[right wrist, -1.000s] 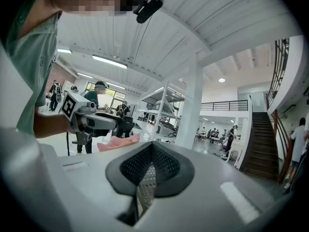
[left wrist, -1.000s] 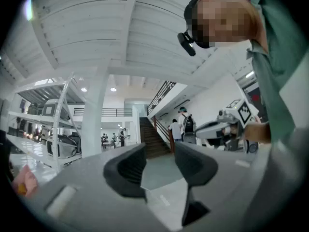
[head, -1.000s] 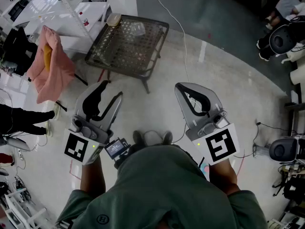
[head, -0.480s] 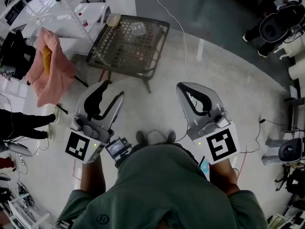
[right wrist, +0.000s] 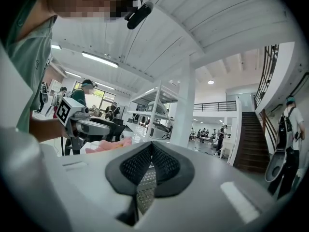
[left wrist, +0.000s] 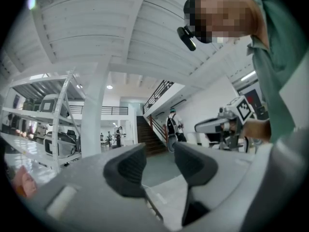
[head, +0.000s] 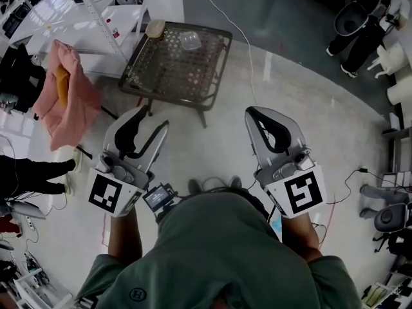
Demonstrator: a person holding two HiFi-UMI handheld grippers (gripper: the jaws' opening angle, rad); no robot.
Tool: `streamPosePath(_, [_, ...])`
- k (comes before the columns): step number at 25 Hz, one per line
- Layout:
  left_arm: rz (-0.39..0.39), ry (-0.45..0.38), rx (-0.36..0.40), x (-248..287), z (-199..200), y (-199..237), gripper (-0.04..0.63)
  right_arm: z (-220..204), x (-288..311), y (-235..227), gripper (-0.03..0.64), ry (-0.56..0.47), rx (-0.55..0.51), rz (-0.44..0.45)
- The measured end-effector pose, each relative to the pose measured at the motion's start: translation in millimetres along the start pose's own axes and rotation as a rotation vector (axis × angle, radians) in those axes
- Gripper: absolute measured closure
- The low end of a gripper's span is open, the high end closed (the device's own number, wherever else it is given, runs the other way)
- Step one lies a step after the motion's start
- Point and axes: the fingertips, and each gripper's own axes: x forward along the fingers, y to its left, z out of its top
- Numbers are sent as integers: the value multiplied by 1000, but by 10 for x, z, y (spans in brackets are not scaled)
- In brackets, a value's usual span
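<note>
Hardly any writing can be read. The left claw (head: 153, 118) carries a square black-and-white marker (head: 106, 193), and the right claw (head: 252, 112) carries another marker (head: 302, 193); both are coded block patterns, not letters or numbers. On the person's green shirt (head: 212, 256) sits a small round emblem (head: 137, 295) that seems to hold a single letter H. The small screen (head: 157, 198) beside the left marker glows, but its print is too small to read.

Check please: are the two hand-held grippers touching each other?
Apart. The head view shows bare floor between the left hand-held gripper and the right hand-held gripper.
</note>
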Motion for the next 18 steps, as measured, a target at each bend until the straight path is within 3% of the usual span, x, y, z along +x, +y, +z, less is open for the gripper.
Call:
streamPosePath(3, [-16,-37,-13,37,30,101,411,-12,108,20,611,14,-11,1])
streamPosePath(12, [-21,-19,-30,522,-145,286,411,-187,406,-435,611,19,22,-4])
streamPosePath(18, [20,63,-23,1056,-290,293,411,-357,567,-982,611,-2,62,28])
